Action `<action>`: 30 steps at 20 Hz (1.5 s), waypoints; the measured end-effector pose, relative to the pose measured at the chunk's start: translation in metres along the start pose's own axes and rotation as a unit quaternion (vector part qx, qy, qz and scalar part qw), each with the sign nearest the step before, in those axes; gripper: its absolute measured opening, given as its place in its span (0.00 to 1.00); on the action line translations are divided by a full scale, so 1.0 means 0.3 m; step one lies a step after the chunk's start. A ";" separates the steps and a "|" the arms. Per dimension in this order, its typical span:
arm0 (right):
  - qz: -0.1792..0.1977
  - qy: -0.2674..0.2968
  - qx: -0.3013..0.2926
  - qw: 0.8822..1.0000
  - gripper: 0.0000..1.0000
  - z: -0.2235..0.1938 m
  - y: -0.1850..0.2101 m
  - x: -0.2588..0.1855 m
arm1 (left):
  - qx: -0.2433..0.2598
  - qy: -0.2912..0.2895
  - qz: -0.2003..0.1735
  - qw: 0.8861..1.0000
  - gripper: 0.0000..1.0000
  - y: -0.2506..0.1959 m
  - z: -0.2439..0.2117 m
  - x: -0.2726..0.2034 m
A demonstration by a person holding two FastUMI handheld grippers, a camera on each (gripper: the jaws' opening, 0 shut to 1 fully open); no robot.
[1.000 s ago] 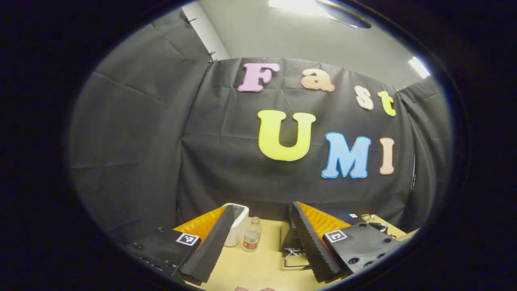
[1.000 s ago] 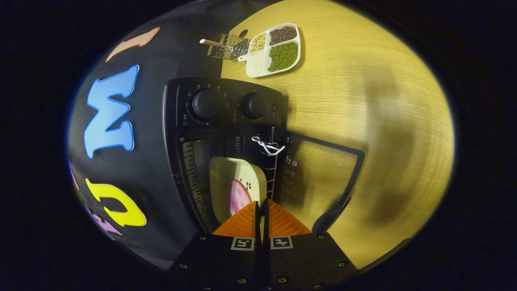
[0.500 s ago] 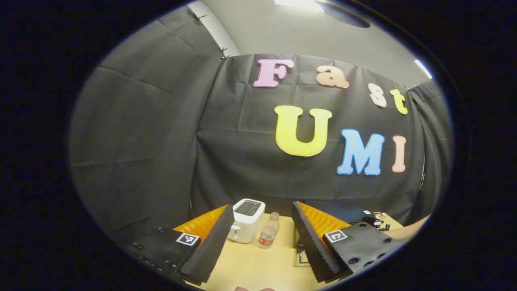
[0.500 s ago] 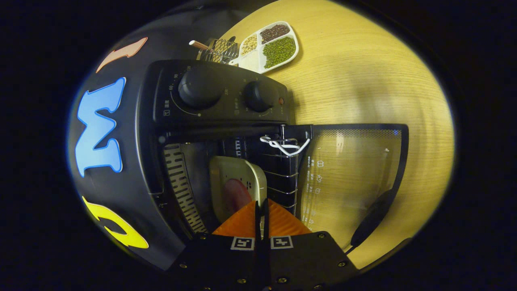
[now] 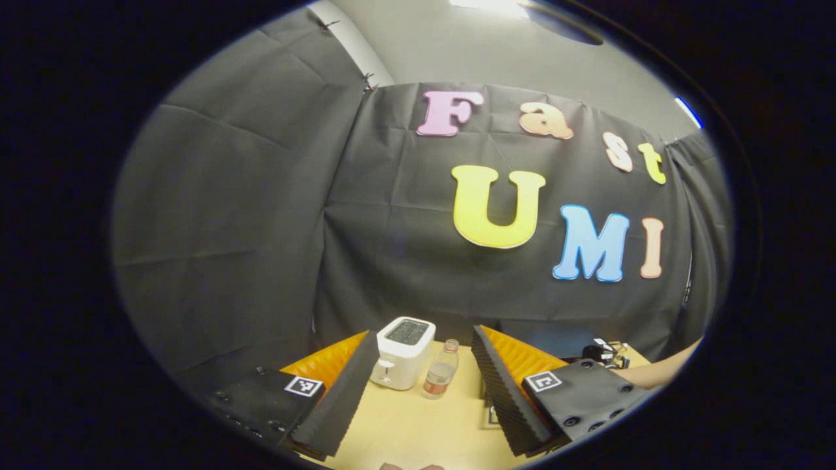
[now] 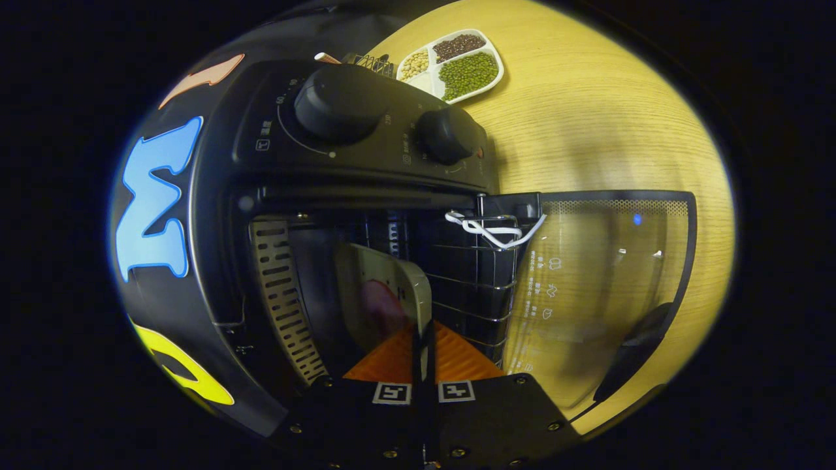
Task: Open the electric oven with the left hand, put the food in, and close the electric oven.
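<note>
Oven door (image 6: 607, 281) down, your right hand-held gripper (image 6: 423, 343) clamped on the plate (image 6: 382, 300), sliding inside; left hand-held gripper (image 5: 421, 391) apart; closing remains.

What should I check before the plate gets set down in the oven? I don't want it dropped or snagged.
1. Oven door fully open: ok.
2. Right gripper shut on the plate rim: ok.
3. Plate inside the oven cavity: ok, partly in.
4. Plate resting on the wire rack: cannot tell.
5. Left gripper open, away from the door: ok.
6. White tie on the rack clear of the plate: ok.
</note>
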State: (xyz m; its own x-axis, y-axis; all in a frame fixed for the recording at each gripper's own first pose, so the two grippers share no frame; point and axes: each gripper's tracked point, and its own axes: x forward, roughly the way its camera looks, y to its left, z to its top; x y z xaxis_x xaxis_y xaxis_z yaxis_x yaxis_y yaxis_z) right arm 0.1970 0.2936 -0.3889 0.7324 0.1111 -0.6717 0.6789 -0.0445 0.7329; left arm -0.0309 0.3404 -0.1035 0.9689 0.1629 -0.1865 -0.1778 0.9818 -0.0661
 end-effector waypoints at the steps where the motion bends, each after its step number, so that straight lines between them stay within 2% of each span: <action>1: 0.009 0.009 -0.014 1.000 0.05 -0.008 0.011 -0.011 | 0.001 0.001 -0.005 1.000 1.00 -0.019 0.002 0.006; 2: 0.019 0.012 -0.032 0.999 0.06 -0.005 0.024 -0.032 | 0.003 0.002 -0.011 1.000 1.00 -0.044 0.001 0.012; 3: 0.018 0.016 -0.051 0.998 0.13 -0.006 0.019 -0.033 | 0.005 0.002 -0.018 1.000 1.00 -0.068 0.005 0.014; 7: 0.011 0.037 -0.133 0.990 0.29 -0.004 -0.002 -0.097 | 0.008 0.003 -0.050 0.999 1.00 -0.195 0.000 0.035; 8: 0.009 0.043 -0.166 0.985 0.29 -0.001 -0.010 -0.120 | 0.008 0.002 -0.059 0.998 0.97 -0.225 0.003 0.034; 10: 0.007 0.050 -0.235 0.971 0.30 0.019 -0.035 -0.183 | 0.008 0.002 -0.075 0.997 0.97 -0.293 -0.001 0.044; 11: 0.011 0.048 -0.267 0.962 0.29 0.039 -0.042 -0.212 | 0.007 0.002 -0.083 0.996 1.00 -0.330 -0.001 0.046; 12: 0.014 0.043 -0.299 0.953 0.29 0.062 -0.042 -0.244 | 0.008 0.001 -0.091 0.996 0.97 -0.363 0.005 0.045; 16: 0.037 0.030 -0.427 0.903 0.29 0.136 -0.021 -0.398 | 0.012 0.000 -0.125 0.992 1.00 -0.502 0.005 0.045; 21: 0.078 -0.007 -0.560 0.825 0.30 0.218 0.020 -0.586 | 0.014 -0.001 -0.156 0.988 1.00 -0.660 0.015 0.030; 26: 0.161 -0.100 -0.638 0.746 0.30 0.309 0.196 -0.865 | 0.023 0.015 -0.170 0.985 1.00 -0.773 -0.014 0.008; 28: 0.183 -0.134 -0.649 0.726 0.30 0.353 0.261 -0.943 | 0.022 0.018 -0.177 0.984 1.00 -0.820 -0.015 0.008; 30: 0.201 -0.166 -0.649 0.715 0.30 0.399 0.322 -1.053 | 0.028 0.016 -0.183 0.983 1.00 -0.861 -0.007 0.003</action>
State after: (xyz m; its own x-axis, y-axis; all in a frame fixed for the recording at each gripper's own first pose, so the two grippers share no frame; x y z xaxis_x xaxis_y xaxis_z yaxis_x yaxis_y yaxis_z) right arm 0.0375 0.1353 -0.1190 0.9732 0.0971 -0.2085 -0.0518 0.9758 0.2126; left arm 0.0155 0.0867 -0.0888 0.9598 -0.2050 -0.1915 0.1926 0.9779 -0.0816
